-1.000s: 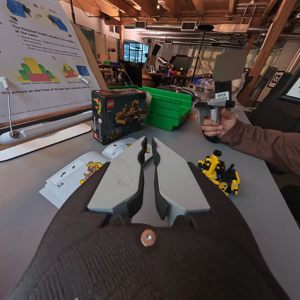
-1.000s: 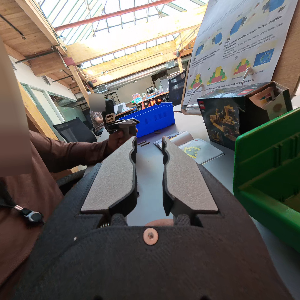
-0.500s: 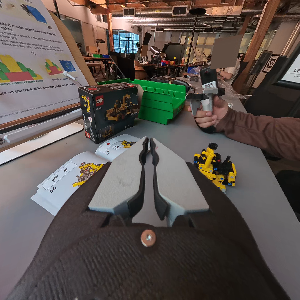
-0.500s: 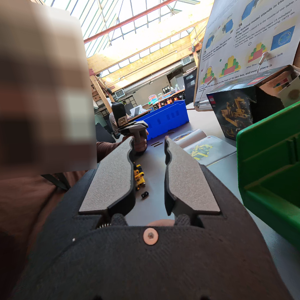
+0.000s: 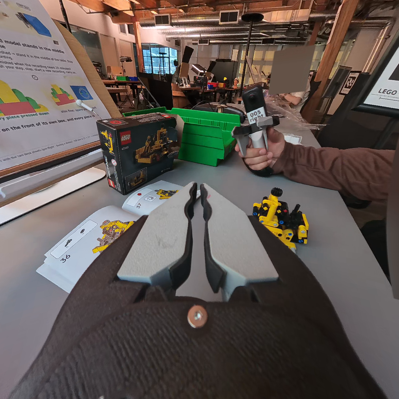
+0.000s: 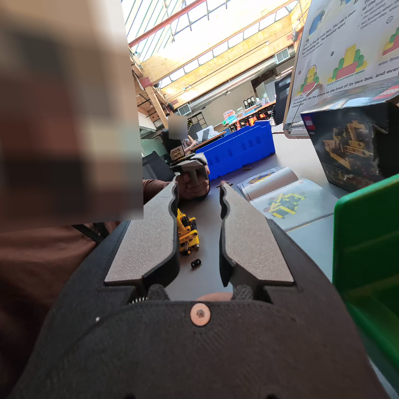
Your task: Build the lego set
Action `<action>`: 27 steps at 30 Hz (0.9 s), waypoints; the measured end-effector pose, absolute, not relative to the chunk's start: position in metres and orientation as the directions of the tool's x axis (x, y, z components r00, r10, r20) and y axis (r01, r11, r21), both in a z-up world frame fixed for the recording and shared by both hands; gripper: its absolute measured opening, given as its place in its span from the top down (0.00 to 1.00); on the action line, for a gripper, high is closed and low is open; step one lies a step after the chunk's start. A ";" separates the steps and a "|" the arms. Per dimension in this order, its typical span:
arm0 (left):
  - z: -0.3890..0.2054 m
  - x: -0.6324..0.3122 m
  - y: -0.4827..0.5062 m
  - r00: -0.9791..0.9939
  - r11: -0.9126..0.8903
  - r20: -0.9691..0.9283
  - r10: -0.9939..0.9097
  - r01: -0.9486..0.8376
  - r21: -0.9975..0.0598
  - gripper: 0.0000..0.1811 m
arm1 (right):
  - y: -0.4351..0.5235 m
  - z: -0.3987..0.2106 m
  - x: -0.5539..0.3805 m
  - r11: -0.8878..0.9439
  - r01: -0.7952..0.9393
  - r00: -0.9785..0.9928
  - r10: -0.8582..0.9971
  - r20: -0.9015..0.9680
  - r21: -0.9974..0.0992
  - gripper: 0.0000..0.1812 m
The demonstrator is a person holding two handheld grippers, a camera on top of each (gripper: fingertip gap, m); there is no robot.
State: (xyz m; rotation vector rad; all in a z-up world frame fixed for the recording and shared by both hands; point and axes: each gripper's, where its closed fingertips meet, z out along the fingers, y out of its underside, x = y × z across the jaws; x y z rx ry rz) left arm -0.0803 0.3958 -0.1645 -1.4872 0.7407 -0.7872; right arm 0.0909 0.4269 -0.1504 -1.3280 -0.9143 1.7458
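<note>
Both views: wide-angle, I see straight beams bow toward the edges. Right wrist view: skylight (image 6: 216,32) above the claw blown out w/ glare; green bin (image 6: 367,259) right of the claw soft, out of focus. Left wrist view: even indoor light, table (image 5: 216,174) ahead of the claw sharp, soft shadows.
</note>
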 end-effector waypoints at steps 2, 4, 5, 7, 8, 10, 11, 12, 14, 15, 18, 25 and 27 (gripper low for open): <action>-0.162 -0.081 0.393 0.556 -0.042 0.039 -0.830 0.008 -0.999 1.00 | 0.428 -0.150 0.084 -0.471 -0.127 -0.210 0.873 -0.440 -0.873 0.81; -0.161 -0.080 0.391 0.551 -0.023 0.023 -0.834 0.007 -1.000 1.00 | 0.429 -0.151 0.075 -0.466 -0.111 -0.226 0.872 -0.434 -0.878 0.81; -0.161 -0.079 0.389 0.546 -0.017 0.014 -0.838 0.000 -1.000 1.00 | 0.430 -0.151 0.071 -0.458 -0.104 -0.228 0.875 -0.427 -0.883 0.81; -0.163 -0.077 0.388 0.535 -0.001 -0.011 -0.845 -0.023 -1.000 1.00 | 0.431 -0.152 0.062 -0.438 -0.093 -0.228 0.884 -0.409 -0.894 0.81; -0.163 -0.077 0.387 0.532 0.010 -0.025 -0.846 -0.032 -0.999 1.00 | 0.432 -0.152 0.059 -0.429 -0.091 -0.230 0.887 -0.400 -0.899 0.81; -0.162 -0.077 0.385 0.517 0.023 -0.033 -0.855 -0.027 -0.999 1.00 | 0.433 -0.151 0.055 -0.409 -0.095 -0.226 0.897 -0.380 -0.908 0.82; -0.161 -0.077 0.384 0.513 0.021 -0.029 -0.858 -0.021 -1.000 1.00 | 0.434 -0.151 0.054 -0.397 -0.099 -0.218 0.903 -0.369 -0.913 0.83; -0.161 -0.078 0.384 0.510 0.018 -0.024 -0.860 -0.017 -1.000 0.99 | 0.435 -0.151 0.053 -0.384 -0.103 -0.205 0.911 -0.358 -0.918 0.83; -0.161 -0.077 0.384 0.504 0.019 -0.025 -0.863 -0.016 -1.000 0.98 | 0.437 -0.150 0.051 -0.353 -0.111 -0.175 0.927 -0.331 -0.929 0.82; -0.161 -0.076 0.382 0.498 0.023 -0.029 -0.867 -0.018 -1.000 0.98 | 0.436 -0.150 0.050 -0.338 -0.114 -0.167 0.933 -0.317 -0.934 0.82; -0.162 -0.074 0.380 0.469 0.010 -0.021 -0.883 -0.025 -1.000 0.98 | 0.433 -0.152 0.047 -0.304 -0.102 -0.153 0.946 -0.287 -0.947 0.82; -0.162 -0.074 0.380 0.446 0.001 -0.006 -0.895 -0.011 -1.000 0.97 | 0.426 -0.156 0.038 -0.252 -0.061 -0.157 0.958 -0.240 -0.966 0.83; -0.160 -0.076 0.379 0.433 0.020 -0.021 -0.901 -0.005 -1.000 0.96 | 0.426 -0.157 0.036 -0.224 -0.057 -0.141 0.967 -0.214 -0.973 0.84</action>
